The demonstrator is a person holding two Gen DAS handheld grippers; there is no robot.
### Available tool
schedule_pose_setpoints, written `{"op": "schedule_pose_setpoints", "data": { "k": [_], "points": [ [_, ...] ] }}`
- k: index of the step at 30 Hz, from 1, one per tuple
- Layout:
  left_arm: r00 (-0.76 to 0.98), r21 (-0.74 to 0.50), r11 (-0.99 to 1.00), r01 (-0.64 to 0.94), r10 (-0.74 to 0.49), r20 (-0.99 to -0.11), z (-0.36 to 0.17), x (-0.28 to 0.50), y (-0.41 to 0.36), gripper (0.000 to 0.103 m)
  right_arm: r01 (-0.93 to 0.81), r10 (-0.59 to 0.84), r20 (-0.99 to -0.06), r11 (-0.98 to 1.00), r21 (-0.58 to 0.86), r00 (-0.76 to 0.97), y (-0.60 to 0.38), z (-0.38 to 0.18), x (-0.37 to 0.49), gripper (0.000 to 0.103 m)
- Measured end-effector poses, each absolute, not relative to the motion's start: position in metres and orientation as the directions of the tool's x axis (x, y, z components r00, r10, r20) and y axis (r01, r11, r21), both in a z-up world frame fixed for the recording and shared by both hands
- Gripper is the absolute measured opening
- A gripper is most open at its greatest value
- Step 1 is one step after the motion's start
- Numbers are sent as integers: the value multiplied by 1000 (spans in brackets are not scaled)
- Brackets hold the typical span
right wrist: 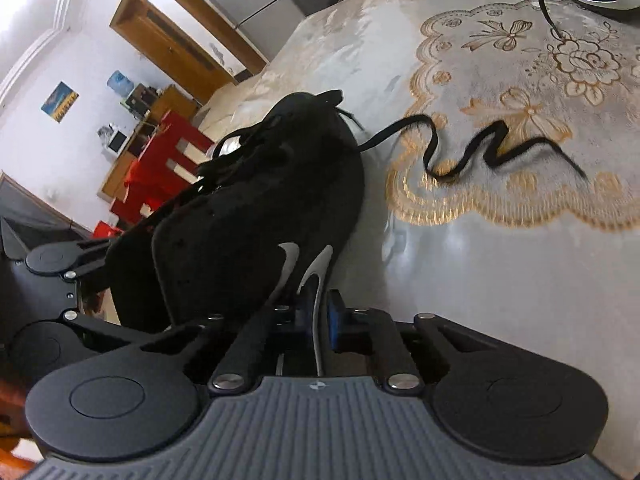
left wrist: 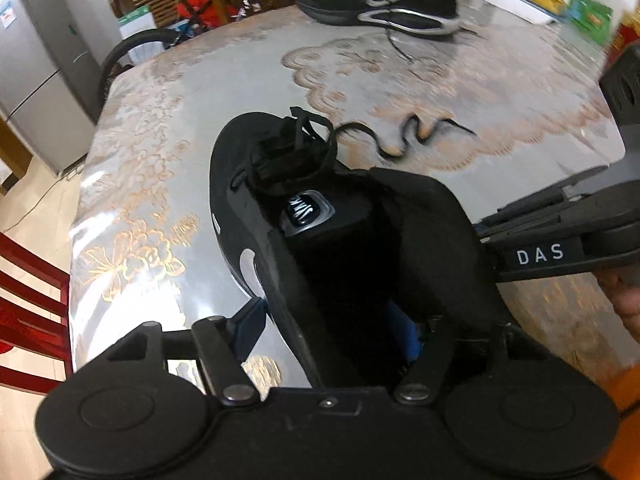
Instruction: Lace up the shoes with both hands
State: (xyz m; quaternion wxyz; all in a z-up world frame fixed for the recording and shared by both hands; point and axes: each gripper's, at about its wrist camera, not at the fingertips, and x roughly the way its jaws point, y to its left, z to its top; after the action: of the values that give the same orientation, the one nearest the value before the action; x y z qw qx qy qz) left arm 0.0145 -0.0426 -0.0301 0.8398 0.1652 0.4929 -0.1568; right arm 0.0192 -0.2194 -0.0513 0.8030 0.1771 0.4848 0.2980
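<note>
A black shoe (left wrist: 240, 184) with a silver swoosh stands on the table, toe pointing away from me. My left gripper (left wrist: 332, 328) straddles its left wall at the heel. One blue pad (left wrist: 252, 320) lies against the outside and the other pad (left wrist: 408, 340) sits inside the opening, clear of the wall. My right gripper (right wrist: 320, 316) is shut on a thin silver strip at the shoe's (right wrist: 248, 208) rim. In the left wrist view, the right gripper (left wrist: 484, 232) reaches in from the right. A loose black lace end (left wrist: 400, 140) snakes from the toe across the cloth (right wrist: 460, 160).
A second black shoe (left wrist: 380, 0) lies at the table's far side with its own lace trailing. The table (left wrist: 200, 92) has a glossy floral cover. Boxes (left wrist: 588, 12) stand at the far right, a red chair (left wrist: 24, 292) at the left edge and a fridge (left wrist: 40, 60) beyond.
</note>
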Motion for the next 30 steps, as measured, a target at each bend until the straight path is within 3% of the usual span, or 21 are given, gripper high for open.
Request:
{"op": "schedule_pose_setpoints", "data": {
  "k": [9,12,14,16,21,30],
  "points": [
    [454,116,912,394,-83,-887,-30,-12,-41,64,-315,627,-695,779,543,353,-222,-46,-4,10],
    [471,146,911,385,-58,-880,-23,-12,-42,72,-332,600,-703,799,501,383,-221,-41,-4,19],
    [492,168,912,374,-42,-869,-16,-12,-43,78,-343,569,-699,821,456,433,-222,-36,-3,43],
    [517,187,919,348,-22,-856,-7,-12,-44,80,-353,539,-681,842,409,496,-223,-31,0,60],
    [547,184,943,278,2,-837,9,-7,-40,83,-463,531,-623,838,288,574,-224,-33,24,61],
    [530,249,927,279,68,-845,-2,3,-49,83,-721,548,-633,692,-24,547,-187,-54,78,61]
  ]
}}
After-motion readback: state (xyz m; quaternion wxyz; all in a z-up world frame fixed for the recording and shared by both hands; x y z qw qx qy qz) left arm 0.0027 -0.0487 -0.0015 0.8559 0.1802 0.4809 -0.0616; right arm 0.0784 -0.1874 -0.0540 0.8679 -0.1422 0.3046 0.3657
